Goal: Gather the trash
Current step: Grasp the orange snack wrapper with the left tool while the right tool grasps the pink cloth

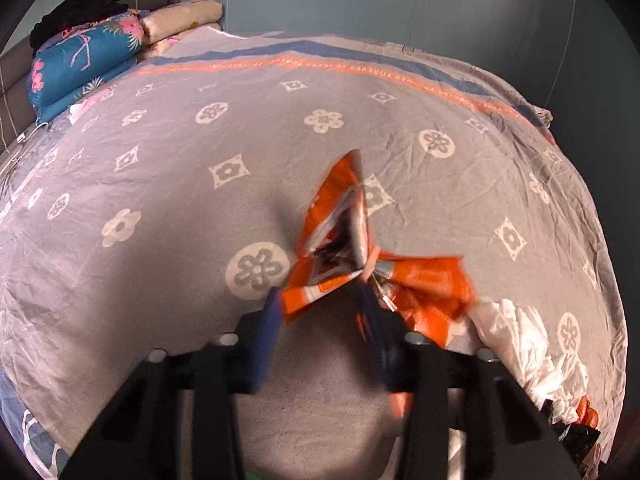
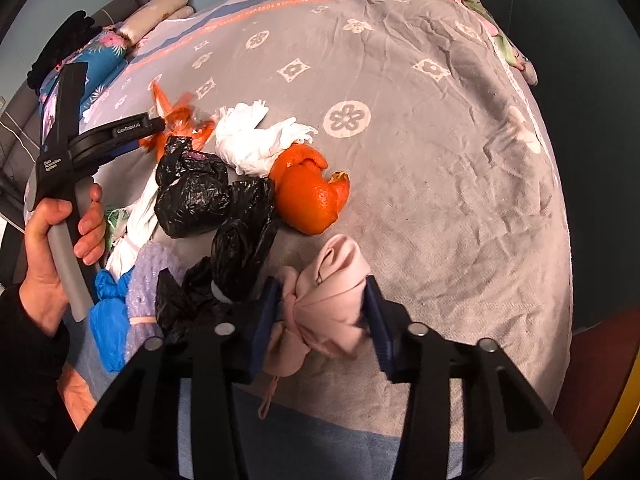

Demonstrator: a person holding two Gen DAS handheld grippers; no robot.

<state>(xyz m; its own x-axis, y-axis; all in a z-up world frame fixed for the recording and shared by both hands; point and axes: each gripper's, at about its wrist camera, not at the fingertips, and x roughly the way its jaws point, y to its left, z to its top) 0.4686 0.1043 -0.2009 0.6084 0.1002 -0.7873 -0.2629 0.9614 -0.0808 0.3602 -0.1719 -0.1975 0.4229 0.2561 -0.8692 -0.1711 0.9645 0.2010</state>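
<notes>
Both wrist cameras look steeply down along their tongs, close over the bed (image 1: 160, 184); both catch the orange wrapper (image 1: 344, 236) and white tissue (image 2: 256, 140).

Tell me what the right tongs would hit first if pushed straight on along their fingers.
Almost at once, the pink cloth bundle: it already sits between the fingers of the right tongs, which look pressed against its sides. Behind it lies the grey bedspread, so the tongs would likely squash the bundle into the bed.

White lettering "GenRobot.AI" stands on the black plastic left tongs (image 2: 158, 123); the grey flower-patterned bedspread's (image 1: 320, 128) orange stripe carries "FOREVER", seen upside down.
</notes>
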